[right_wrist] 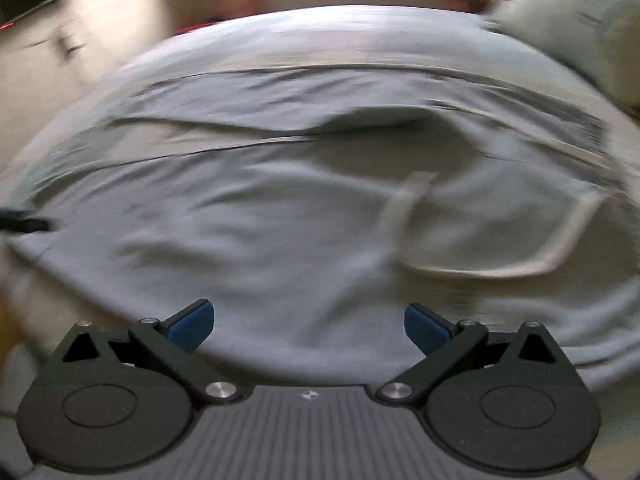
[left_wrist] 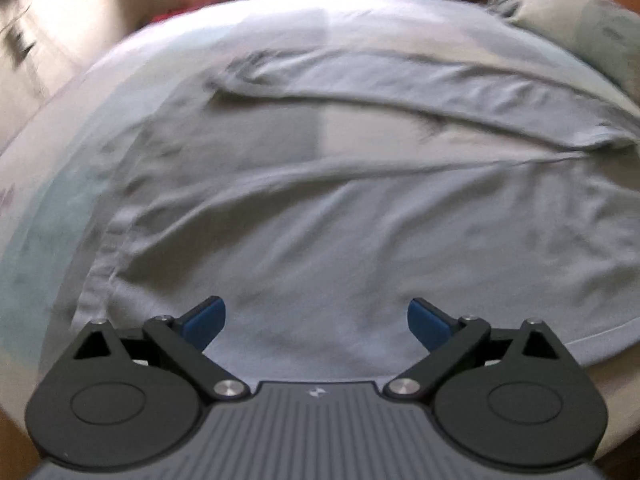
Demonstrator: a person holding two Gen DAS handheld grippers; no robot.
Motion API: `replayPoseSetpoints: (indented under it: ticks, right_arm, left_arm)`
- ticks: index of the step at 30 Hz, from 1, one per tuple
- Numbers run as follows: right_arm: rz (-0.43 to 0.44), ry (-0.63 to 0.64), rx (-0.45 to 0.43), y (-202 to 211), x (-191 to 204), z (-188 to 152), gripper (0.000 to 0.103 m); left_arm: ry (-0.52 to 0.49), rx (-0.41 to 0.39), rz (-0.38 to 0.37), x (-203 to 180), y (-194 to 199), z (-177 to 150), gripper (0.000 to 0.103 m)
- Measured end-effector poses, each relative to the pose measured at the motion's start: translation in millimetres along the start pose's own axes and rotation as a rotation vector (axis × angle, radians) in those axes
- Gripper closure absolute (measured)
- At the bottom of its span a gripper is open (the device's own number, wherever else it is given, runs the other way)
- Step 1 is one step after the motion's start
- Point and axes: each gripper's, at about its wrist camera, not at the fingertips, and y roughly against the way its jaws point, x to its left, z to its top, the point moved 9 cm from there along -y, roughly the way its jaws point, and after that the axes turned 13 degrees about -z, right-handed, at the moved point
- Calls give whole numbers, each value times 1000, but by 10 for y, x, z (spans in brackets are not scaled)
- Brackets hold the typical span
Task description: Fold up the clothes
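Looking along the left gripper [left_wrist: 316,320], its jaws stand wide apart with nothing between them, hovering over a grey shirt [left_wrist: 320,208] spread across the bed [left_wrist: 60,208]. The shirt's body lies directly ahead of the jaws, and one sleeve [left_wrist: 400,84] is laid across it farther ahead, running from ahead-left to the right. A pillow [left_wrist: 572,12] sits far ahead to the right. Through the right wrist view, blurred by motion, the right gripper [right_wrist: 308,322] also has its jaws spread apart and empty above the same shirt [right_wrist: 240,220], whose pale-edged collar [right_wrist: 520,232] lies ahead and right of the jaws; the pillow [right_wrist: 580,20] is again far ahead-right.
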Motion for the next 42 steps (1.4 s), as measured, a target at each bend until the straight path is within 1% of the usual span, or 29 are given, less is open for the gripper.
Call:
replayPoseSetpoints:
  ticks: [2,3,6,8,10,12,13,15,17,19,21,22,25,28,31,32,34,35,36,37,38,39,41,42]
  right_arm:
    - [-70,-65,60,-148,-246,-111,0]
    - [-81,-73,62,-173,-309,-163,0]
    - [-99,1,23,-101,-231,-286,0]
    - [-108,31,19,-67,-205,-329,0]
    - [-105,42,18,-27,-216,-346,0]
    - [-84,18,5,38,-315,-309,0]
    - [-94,10,-12,56,-411,-259,0]
    - [-145,-3,-49,77,-656,-140,0]
    - [-174,-39,-66,47,-902,-59,0]
    - [-181,-105,-39,-63,-1168,-54,0]
    - [-155,-167,-6,-139,-1377,-159,0]
    - [-135,-187,-7,-134,-1438,-194,0]
    - [-84,-216,-50,-31,-1515,-198,0]
    - [-37,-247,-131,8,-1571,131,0]
    - [23,-252,-216,-53,-1569,544,0]
    - [42,-256,-221,-131,-1566,648,0]
    - [64,-278,-181,-378,-1587,770,0]
    - [48,-293,-139,-521,-1641,752,0]
    - [9,-301,-103,-646,-1724,704,0]
    - [-27,-308,-84,-730,-1820,651,4]
    - [-20,-321,-98,-734,-1894,618,3]
    - [6,-347,-114,-688,-1944,609,3]
    - [-5,-389,-108,-571,-2001,595,1]
    - [-7,-391,-117,-486,-1986,596,1]
  left_arm:
    - [-48,-30,-51,-298,51,135,5]
    - [-75,-45,-78,-458,74,203,5]
    - [-161,-76,-155,-1007,61,362,5]
    - [-211,-89,-208,-1373,10,437,5]
    - [-244,-82,-250,-1702,-118,460,5]
    - [-257,-58,-272,-1940,-260,418,5]
    - [-262,-45,-285,-2055,-333,392,5]
    - [-253,-3,-304,-2204,-491,299,5]
    - [-236,40,-300,-2265,-620,191,5]
    - [-216,82,-284,-2277,-725,79,5]
    - [-187,101,-262,-2247,-764,-5,5]
    - [-179,94,-262,-2237,-753,-22,5]
    - [-160,101,-244,-2208,-711,-46,5]
    - [-156,103,-219,-2229,-681,-10,5]
    - [-149,89,-235,-2316,-657,62,5]
    - [-143,86,-243,-2349,-659,79,5]
    - [-139,84,-252,-2405,-654,87,5]
    - [-140,83,-254,-2428,-651,87,5]
    - [-141,82,-253,-2438,-645,82,5]
    - [-142,83,-253,-2437,-639,68,5]
    - [-143,89,-247,-2420,-643,51,5]
    - [-144,96,-239,-2401,-650,36,5]
    - [-145,108,-221,-2348,-678,12,5]
    - [-135,105,-225,-2335,-679,14,5]
